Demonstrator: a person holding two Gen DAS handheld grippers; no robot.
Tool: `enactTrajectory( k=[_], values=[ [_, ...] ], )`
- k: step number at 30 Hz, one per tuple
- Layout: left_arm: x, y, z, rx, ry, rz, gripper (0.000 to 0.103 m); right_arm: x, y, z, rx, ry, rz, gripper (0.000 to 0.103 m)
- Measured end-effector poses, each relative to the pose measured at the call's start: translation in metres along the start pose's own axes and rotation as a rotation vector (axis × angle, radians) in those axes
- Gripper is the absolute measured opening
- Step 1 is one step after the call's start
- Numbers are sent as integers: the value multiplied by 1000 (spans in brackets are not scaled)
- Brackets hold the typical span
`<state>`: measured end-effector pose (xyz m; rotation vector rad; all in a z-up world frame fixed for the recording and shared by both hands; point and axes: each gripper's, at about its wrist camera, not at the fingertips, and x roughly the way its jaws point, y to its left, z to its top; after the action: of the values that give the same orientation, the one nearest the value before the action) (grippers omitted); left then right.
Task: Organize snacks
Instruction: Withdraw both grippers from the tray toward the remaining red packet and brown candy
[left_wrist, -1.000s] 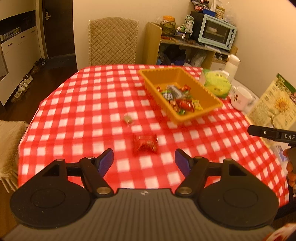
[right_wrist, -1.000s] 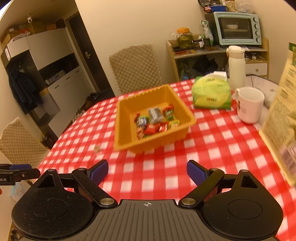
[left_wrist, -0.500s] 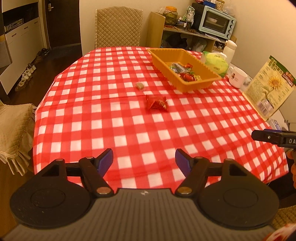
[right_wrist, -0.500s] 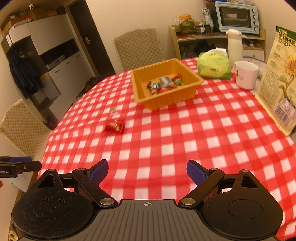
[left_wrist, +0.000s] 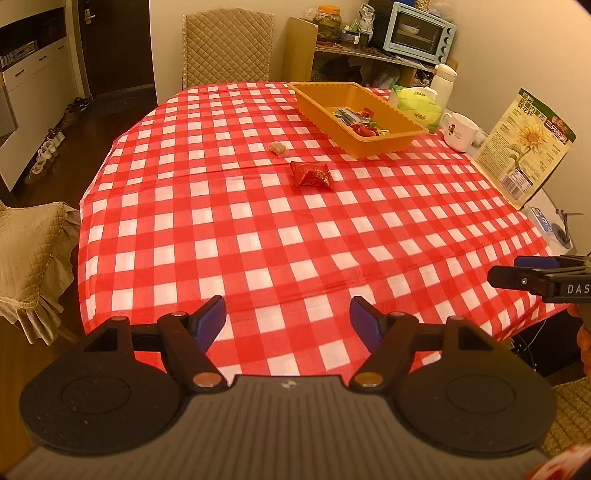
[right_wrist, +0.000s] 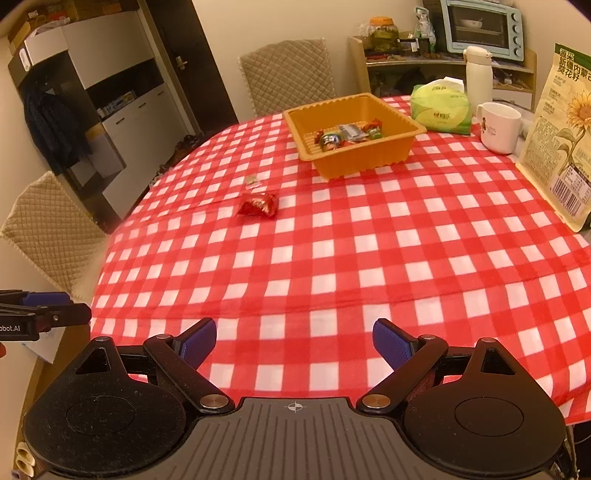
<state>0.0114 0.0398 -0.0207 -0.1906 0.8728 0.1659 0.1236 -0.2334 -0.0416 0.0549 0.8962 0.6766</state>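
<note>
- Left wrist view: red packet (left_wrist: 310, 175) and small, possibly wrapped candy (left_wrist: 277, 148) lie near orange tray (left_wrist: 373, 146), awaiting sorting.
- Both tongs (left_wrist: 287, 320) (right_wrist: 294, 344) gape, empty.

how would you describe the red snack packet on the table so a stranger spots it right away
Start at the orange tray on the checked tablecloth. The red snack packet lies outside it, toward the near edge. Unlike the tiny tan candy beside it, it is larger, crinkly and shiny red.
</note>
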Motion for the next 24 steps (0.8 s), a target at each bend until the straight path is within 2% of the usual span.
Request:
enactTrajectory(
  k=[15, 24],
  values=[
    [-12, 15, -18, 0, 7, -17, 72, -3, 31, -18, -26, 23, -20, 91],
    [1, 24, -9, -19, 6, 19, 72, 21, 40, -3, -156, 14, -16, 91]
  ],
)
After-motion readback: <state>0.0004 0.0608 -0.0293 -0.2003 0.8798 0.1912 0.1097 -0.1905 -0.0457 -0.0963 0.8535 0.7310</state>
